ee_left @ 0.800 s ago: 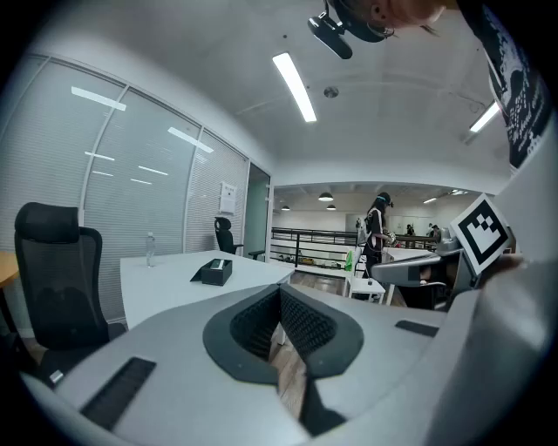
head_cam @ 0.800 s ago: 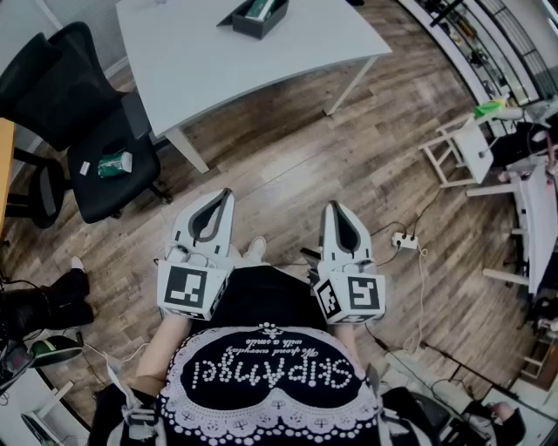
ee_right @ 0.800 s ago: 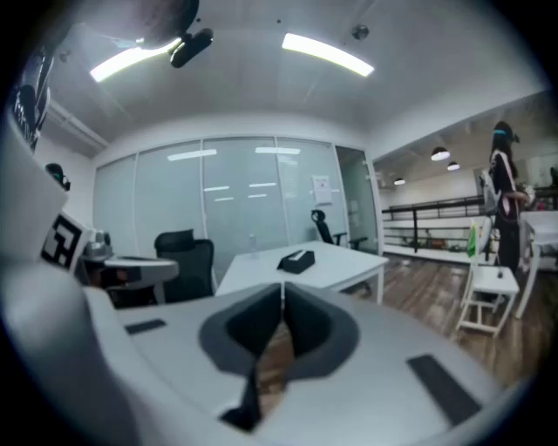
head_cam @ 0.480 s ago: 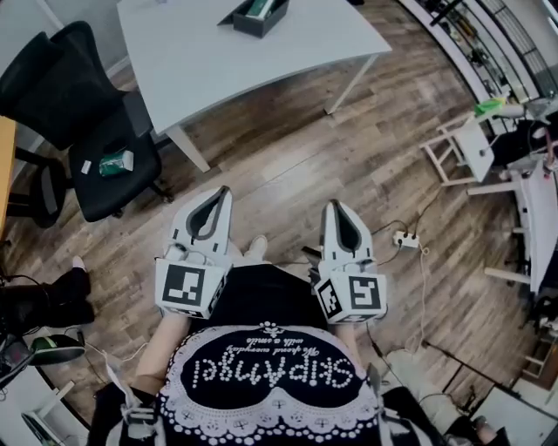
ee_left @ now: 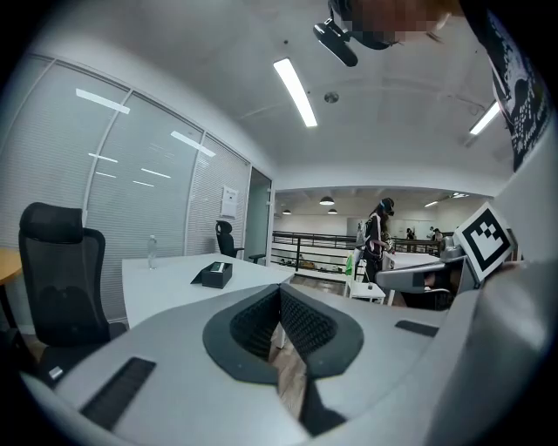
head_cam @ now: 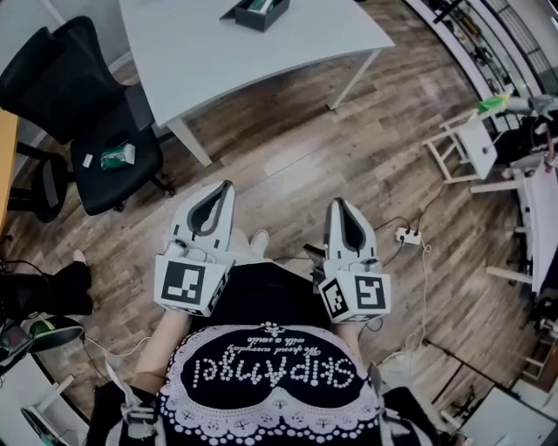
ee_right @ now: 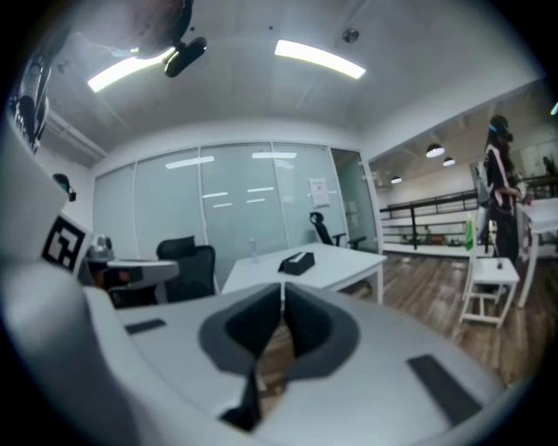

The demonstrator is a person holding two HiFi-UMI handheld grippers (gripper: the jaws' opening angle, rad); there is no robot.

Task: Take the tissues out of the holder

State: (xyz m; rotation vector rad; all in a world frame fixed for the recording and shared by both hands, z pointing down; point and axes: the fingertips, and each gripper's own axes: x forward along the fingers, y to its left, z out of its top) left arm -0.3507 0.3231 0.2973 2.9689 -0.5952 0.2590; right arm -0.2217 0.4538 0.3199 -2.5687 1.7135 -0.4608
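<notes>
While far from the holder, left tool and right tool closed, empty; shirt print upside-down.

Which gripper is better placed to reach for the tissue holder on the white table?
Right, marginally: the tissue holder sits nearly straight ahead of the right gripper; both grippers are shut, empty and far off.

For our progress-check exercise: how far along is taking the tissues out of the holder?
Done: nothing; the tissue holder sits untouched on the white table. In hand: nothing; left gripper and right gripper have jaws together, empty. Left: approach, grasp, pull the tissues out.
</notes>
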